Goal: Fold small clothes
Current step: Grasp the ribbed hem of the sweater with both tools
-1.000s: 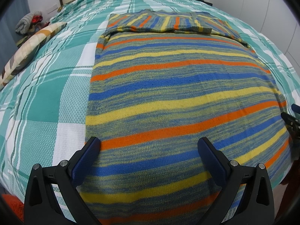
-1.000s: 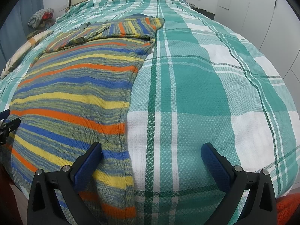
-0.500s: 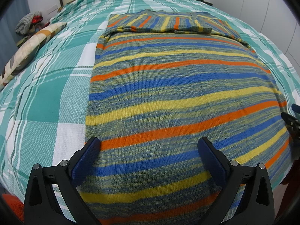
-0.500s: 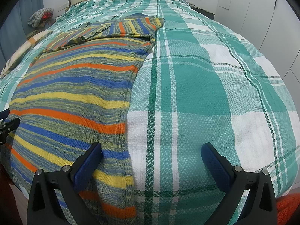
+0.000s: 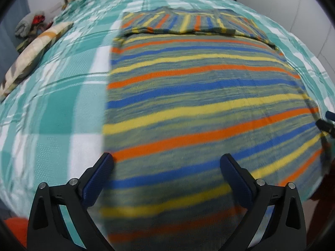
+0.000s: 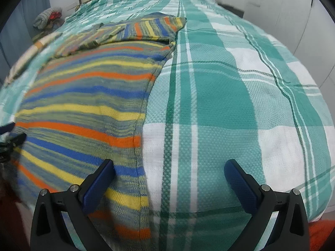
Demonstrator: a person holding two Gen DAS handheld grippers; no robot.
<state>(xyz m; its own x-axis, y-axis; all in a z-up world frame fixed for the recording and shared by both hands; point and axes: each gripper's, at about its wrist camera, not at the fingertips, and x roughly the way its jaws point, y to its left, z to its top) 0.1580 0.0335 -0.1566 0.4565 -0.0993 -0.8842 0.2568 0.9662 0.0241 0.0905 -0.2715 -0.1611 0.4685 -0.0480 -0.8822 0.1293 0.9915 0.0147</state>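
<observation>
A knitted sweater (image 5: 199, 96) with orange, blue and yellow stripes lies flat on the bed, its sleeves folded across the far end (image 5: 188, 24). My left gripper (image 5: 166, 169) hovers open over the sweater's near left hem, nothing between its fingers. In the right wrist view the same sweater (image 6: 83, 108) fills the left half, and its right side edge runs down between the fingers. My right gripper (image 6: 169, 174) is open above that edge and the bedspread. Each gripper's tip shows at the border of the other view (image 5: 326, 123) (image 6: 10, 133).
A green and white plaid bedspread (image 6: 219, 96) covers the bed. A patterned pillow (image 5: 31, 56) and a heap of clothes (image 5: 29, 26) lie at the far left. White cabinet doors (image 6: 293, 10) stand at the right. The sweater's hem hangs over the bed's near edge.
Both views are now motion-blurred and have shifted slightly; both grippers have started moving over the near hem. The jaws stay open and the sweater lies as before.
</observation>
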